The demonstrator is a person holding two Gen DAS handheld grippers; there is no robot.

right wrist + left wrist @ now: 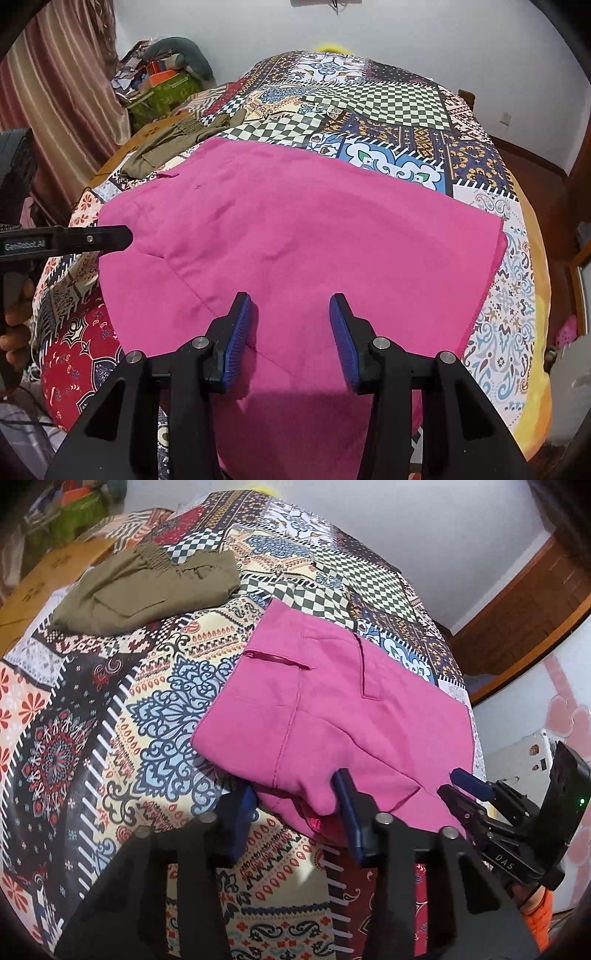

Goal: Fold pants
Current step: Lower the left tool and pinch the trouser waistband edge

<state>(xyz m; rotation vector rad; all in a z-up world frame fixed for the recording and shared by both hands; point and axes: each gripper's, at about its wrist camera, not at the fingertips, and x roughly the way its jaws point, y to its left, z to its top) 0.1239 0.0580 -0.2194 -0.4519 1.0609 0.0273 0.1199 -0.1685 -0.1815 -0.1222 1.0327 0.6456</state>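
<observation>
Pink pants [295,240] lay flat on the patterned bedspread [147,709], already doubled over, near edge hanging toward you. A folded olive pair [147,590] sat well apart at the far left.

Your left gripper [291,794] straddled the near left corner of the pink cloth; a bunched fold sat between the pads, but whether they pinched it could not be told. Your right gripper [291,325] stood with jaws apart over the near middle of the pants, nothing clamped.

Risks, as judged: the left pads could catch only the top layer, so a lift would peel the fold open. With the right side unheld, pulling from one corner would likely skew the pants. The overhanging edge might slide off the bed.
</observation>
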